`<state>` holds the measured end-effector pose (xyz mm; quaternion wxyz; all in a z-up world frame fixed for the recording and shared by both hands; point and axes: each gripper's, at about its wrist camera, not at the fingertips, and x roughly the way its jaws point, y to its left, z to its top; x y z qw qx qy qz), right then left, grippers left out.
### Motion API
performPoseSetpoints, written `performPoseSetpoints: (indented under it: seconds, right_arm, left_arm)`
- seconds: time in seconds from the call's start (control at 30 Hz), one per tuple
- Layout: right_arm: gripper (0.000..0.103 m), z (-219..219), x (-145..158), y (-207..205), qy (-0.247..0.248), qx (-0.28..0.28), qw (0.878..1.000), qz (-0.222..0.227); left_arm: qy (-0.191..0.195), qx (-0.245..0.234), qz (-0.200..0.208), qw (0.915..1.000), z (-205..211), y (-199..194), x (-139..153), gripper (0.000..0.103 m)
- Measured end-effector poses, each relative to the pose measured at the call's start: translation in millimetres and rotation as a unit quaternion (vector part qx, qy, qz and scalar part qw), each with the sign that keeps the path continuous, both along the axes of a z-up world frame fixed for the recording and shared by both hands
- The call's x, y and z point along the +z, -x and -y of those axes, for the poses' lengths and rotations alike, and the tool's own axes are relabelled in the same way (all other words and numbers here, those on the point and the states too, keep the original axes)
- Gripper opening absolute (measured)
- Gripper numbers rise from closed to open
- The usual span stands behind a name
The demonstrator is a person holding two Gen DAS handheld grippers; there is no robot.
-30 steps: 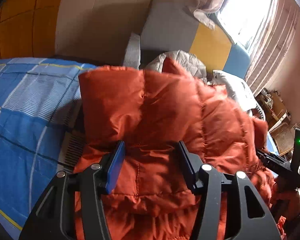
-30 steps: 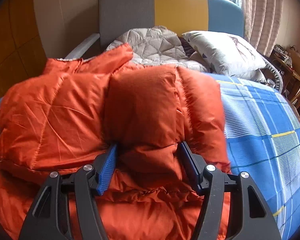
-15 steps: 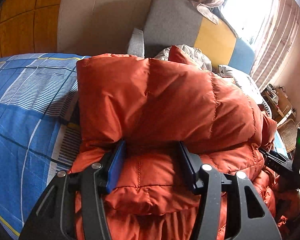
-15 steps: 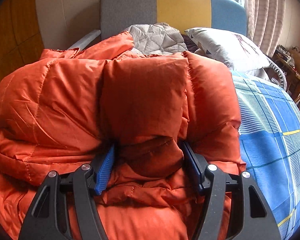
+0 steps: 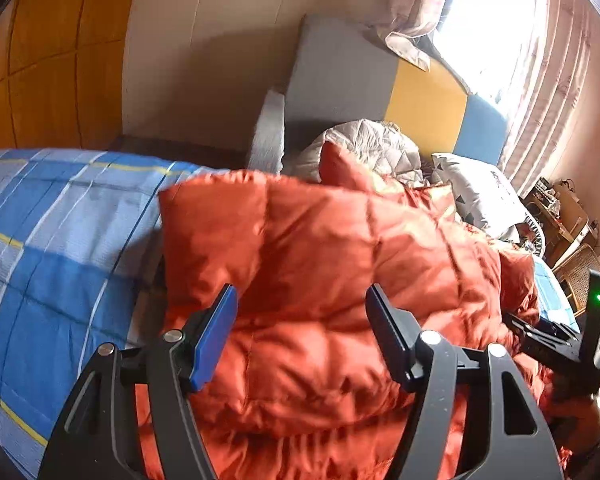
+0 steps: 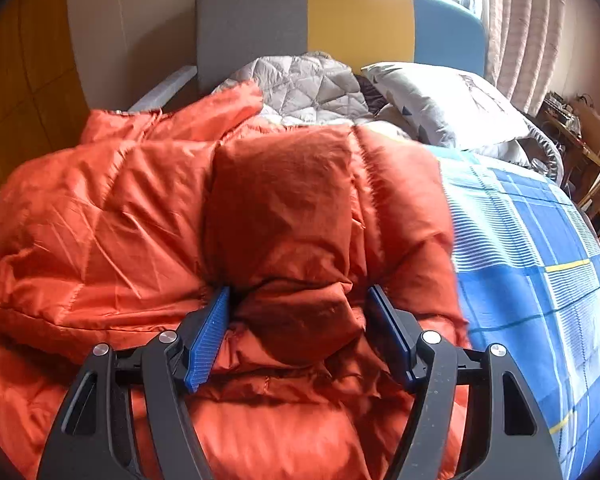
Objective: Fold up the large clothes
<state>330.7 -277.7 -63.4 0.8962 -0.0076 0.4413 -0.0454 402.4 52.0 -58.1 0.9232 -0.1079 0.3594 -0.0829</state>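
My left wrist camera sits just behind its gripper (image 5: 302,320), looking forward and down along the fingers, close over the orange jacket (image 5: 340,280). It faces the headboard (image 5: 420,100) at a slant, with the window (image 5: 488,20) at upper right and the blue bedspread (image 5: 52,260) to its left. My right wrist camera looks the same way past its gripper (image 6: 298,320), equally close, facing the headboard (image 6: 340,28) more squarely, bedspread (image 6: 540,260) to its right. Both views share the jacket (image 6: 120,220), headboard and white pillow (image 5: 480,196) (image 6: 440,100). The right gripper's body (image 5: 560,340) shows at the left view's right edge.
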Motion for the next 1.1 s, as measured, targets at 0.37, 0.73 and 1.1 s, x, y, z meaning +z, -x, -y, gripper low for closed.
performPoseSetpoints:
  seconds: [0.37, 0.73, 1.1]
  right_arm:
    - [0.069, -10, 26, -31, 0.004, 0.002, 1.000, 0.025]
    - [0.070, -10, -16, -45, 0.013, 0.015, 1.000, -0.005]
    - [0.078, -2, 22, -12, 0.008, 0.018, 1.000, -0.003]
  left_arm:
    - [-0.030, -0.011, -0.022, 0.9992, 15, -35, -13, 0.067]
    - [-0.022, -0.019, -0.039, 0.9988, 14, -45, -38, 0.067]
    - [-0.039, 0.004, -0.031, 0.9988, -5, 4, -12, 0.072]
